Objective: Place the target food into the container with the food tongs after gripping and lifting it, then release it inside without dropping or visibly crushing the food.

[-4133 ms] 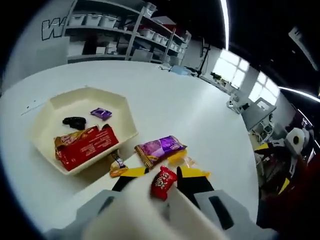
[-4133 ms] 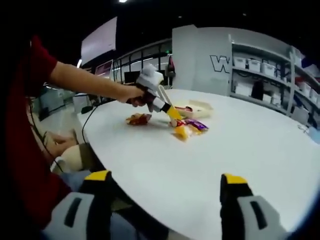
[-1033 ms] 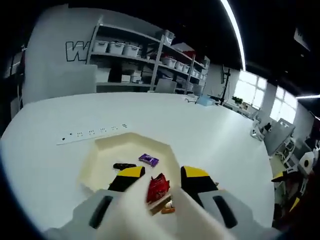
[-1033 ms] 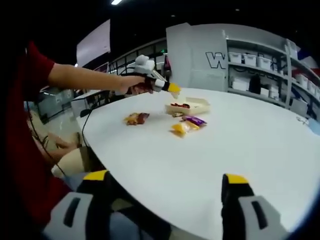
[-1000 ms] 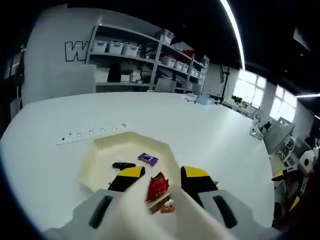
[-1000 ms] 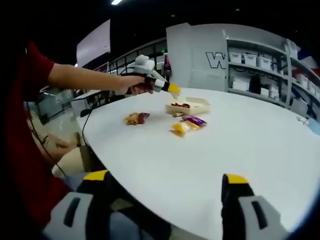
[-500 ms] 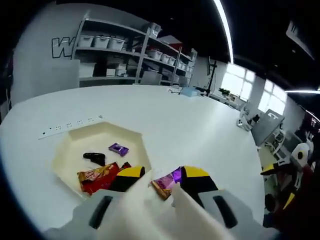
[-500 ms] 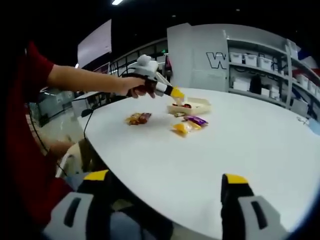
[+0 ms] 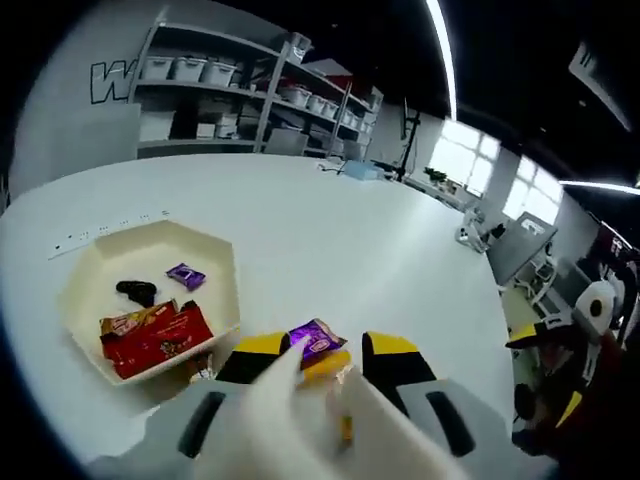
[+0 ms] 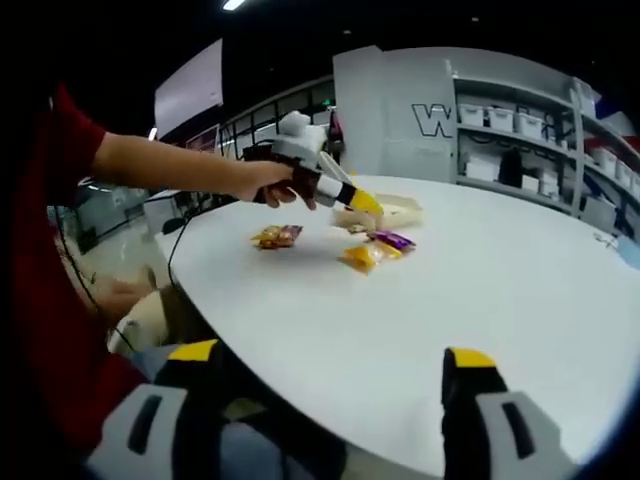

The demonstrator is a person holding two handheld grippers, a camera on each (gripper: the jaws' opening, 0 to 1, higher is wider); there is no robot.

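Purple snack pack (image 9: 317, 339) between left fingers (image 9: 262, 346), tray (image 9: 222, 262) left

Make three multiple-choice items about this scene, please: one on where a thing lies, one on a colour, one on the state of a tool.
1. Where does the purple packet nearest the left tool lie?
A. on the table, outside the tray
B. inside the tray
C. on a shelf

2. What colour is the large packet in the tray?
A. green
B. red
C. blue

3. What is between the tongs of the left tool?
A. a red packet
B. a black piece
C. nothing

Answers:
1. A: the purple packet lies on the white table, beside the tray.
2. B: the large packet is red.
3. C: the tongs of the left tool show empty in the left gripper view.
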